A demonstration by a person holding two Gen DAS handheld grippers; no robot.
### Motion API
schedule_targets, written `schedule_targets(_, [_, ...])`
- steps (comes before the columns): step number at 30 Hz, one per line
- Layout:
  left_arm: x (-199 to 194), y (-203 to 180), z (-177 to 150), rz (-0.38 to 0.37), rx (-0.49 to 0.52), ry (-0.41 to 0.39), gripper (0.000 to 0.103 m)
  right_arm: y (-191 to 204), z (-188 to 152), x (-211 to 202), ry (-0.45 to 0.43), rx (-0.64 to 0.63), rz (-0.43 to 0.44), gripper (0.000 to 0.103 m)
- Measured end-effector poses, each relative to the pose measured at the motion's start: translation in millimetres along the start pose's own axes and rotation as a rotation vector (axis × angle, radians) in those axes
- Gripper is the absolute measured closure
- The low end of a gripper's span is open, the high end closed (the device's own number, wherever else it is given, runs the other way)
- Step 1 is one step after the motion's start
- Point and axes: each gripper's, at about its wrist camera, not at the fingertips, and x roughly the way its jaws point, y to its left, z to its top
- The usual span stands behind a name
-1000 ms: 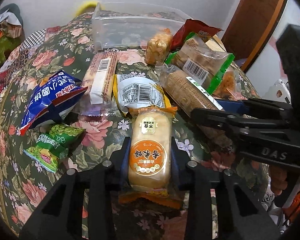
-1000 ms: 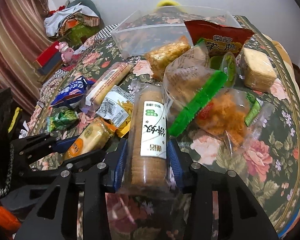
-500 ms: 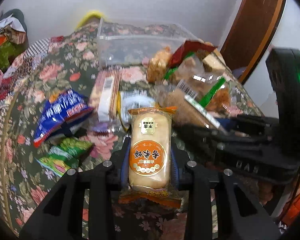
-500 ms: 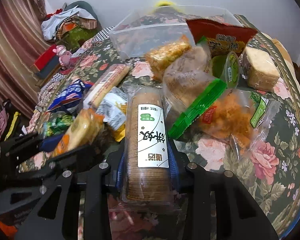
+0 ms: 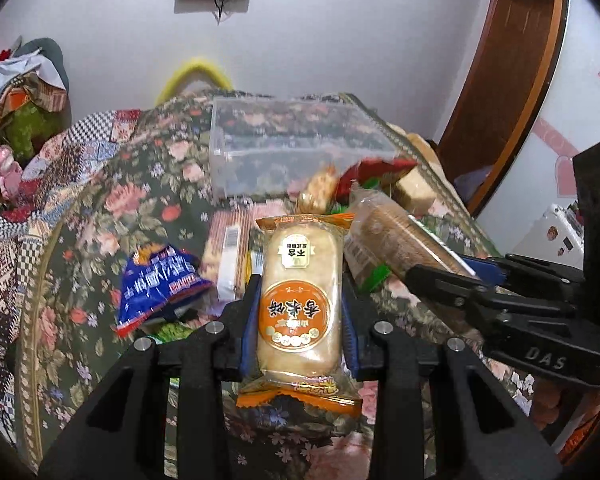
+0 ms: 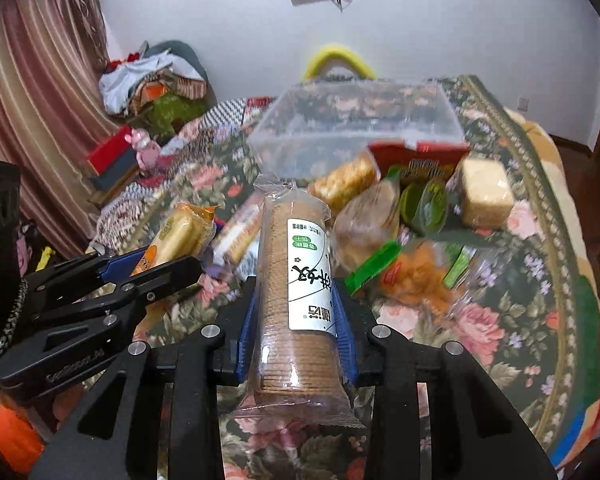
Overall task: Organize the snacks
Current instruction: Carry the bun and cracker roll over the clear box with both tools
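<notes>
A floral tablecloth (image 5: 100,208) covers the table, with a clear plastic bin (image 5: 292,140) at its far side and loose snacks in front of it: a red bag (image 6: 420,156), a blue bag (image 5: 160,284), a green-banded pack (image 6: 374,236) and a pale cake block (image 6: 486,194). The right gripper (image 6: 298,320) is clenched on a clear-wrapped biscuit roll (image 6: 296,304), held clear of the cloth and pointing toward the bin. The left gripper (image 5: 300,316), beside it, is clenched on an orange-labelled rice cake pack (image 5: 300,304), likewise off the cloth.
</notes>
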Motion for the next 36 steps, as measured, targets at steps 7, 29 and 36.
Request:
schedule_targets(7, [-10, -6, 22, 0.014, 0.030, -0.053, 0.068, -9, 20, -19, -0.082, -0.008, -0.042, 0.071])
schedule_targets(29, [50, 3, 117, 0.061, 0.058, -0.081, 0.068, -62, 94, -11, -0.196, 0.016, -0.164, 0.071])
schedule_targets(36, [88, 16, 134, 0.060, 0.031, -0.043, 0.068, -78, 106, 23, -0.151, 0.044, -0.152, 0.071])
